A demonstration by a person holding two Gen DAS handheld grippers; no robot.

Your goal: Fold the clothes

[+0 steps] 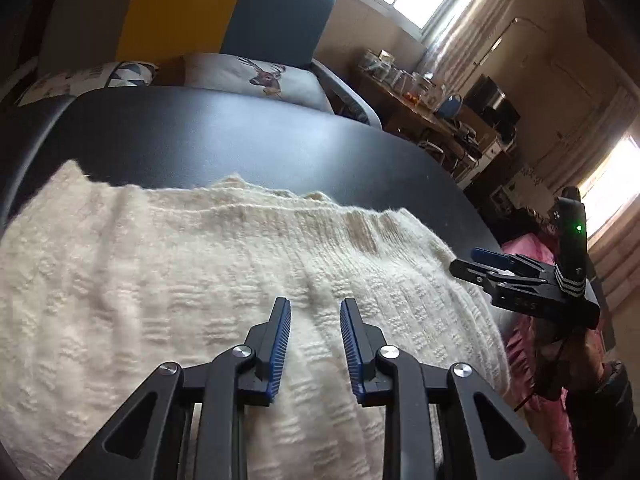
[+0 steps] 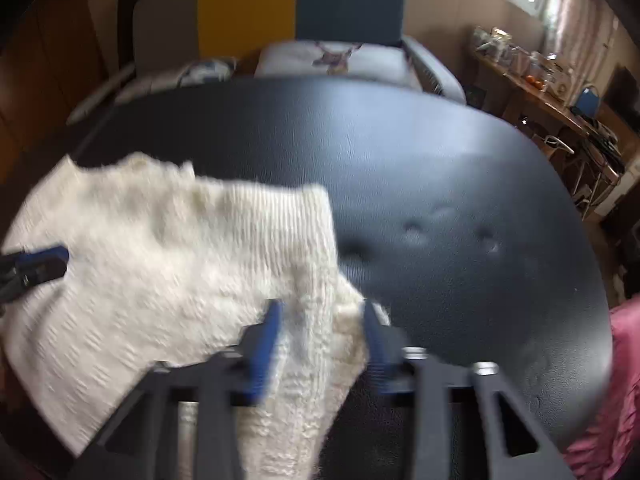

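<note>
A cream knitted sweater (image 1: 180,280) lies spread on a black table (image 1: 224,136). My left gripper (image 1: 315,308) hovers over its middle, jaws open and empty. My right gripper (image 1: 480,264) shows at the sweater's right edge in the left wrist view. In the right wrist view the right gripper (image 2: 322,312) is open, with a fold of the sweater (image 2: 160,256) lying between its fingers, near the sweater's right edge; that view is blurred by motion. The left gripper's tip (image 2: 40,264) shows at the far left there, over the sweater.
A sofa with a deer cushion (image 1: 256,76) stands behind the table. A cluttered wooden side table (image 1: 424,100) stands at the right. Pink cloth (image 2: 616,392) lies beyond the table's right edge. The table top (image 2: 440,184) is bare black to the right of the sweater.
</note>
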